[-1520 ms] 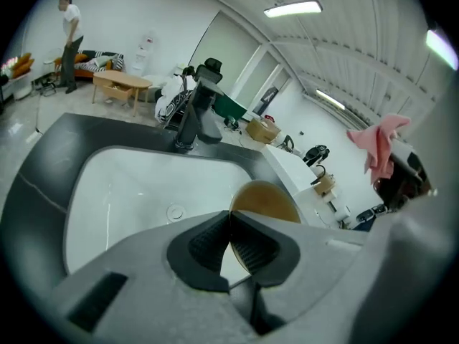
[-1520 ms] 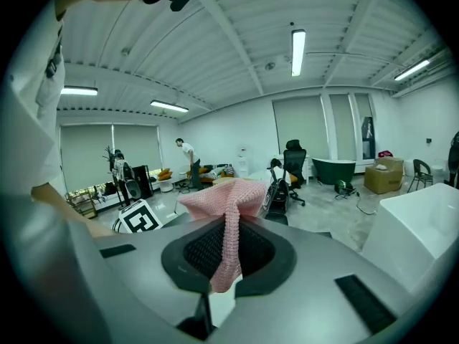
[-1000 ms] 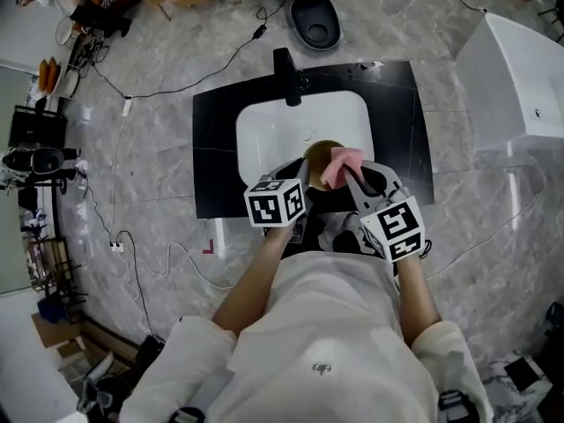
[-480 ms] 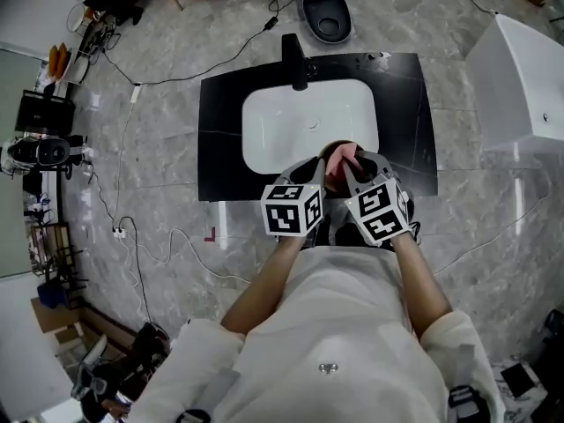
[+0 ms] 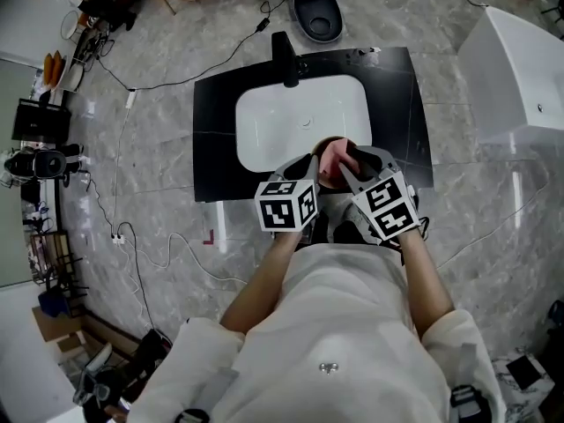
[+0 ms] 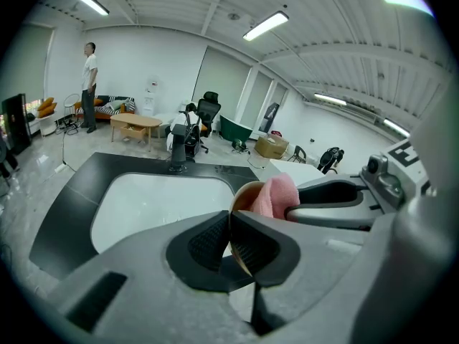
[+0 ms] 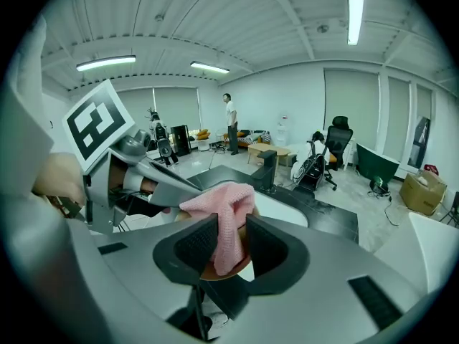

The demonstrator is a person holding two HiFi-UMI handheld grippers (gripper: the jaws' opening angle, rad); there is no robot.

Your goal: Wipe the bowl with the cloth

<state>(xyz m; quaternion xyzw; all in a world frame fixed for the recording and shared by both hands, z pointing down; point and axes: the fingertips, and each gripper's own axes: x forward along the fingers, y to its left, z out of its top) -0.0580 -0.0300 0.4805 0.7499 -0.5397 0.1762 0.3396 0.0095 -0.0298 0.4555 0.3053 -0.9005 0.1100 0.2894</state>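
Observation:
A brown bowl point(image 5: 324, 148) hangs over the near edge of the white basin point(image 5: 291, 117). My left gripper point(image 5: 308, 170) is shut on the bowl's rim point(image 6: 244, 190), which stands thin between its pads. A pink cloth point(image 5: 336, 159) sits in the bowl's mouth, and my right gripper point(image 5: 346, 173) is shut on it. In the right gripper view the cloth point(image 7: 224, 210) bulges above the jaws and hangs down between them, with the bowl point(image 7: 215, 269) behind and below. In the left gripper view the cloth point(image 6: 276, 196) shows against the bowl's inside, with the right gripper's finger point(image 6: 333, 194) beside it.
The basin is set in a black counter point(image 5: 216, 152) with a black tap point(image 5: 284, 58) at its far side. A white tub point(image 5: 515, 73) stands to the right. Cables run over the marble floor point(image 5: 150, 192). A person point(image 6: 88, 84) stands far off in the room.
The right gripper has come down and closer to the left one, and the cloth now sits lower in the bowl. Both grips have held throughout.

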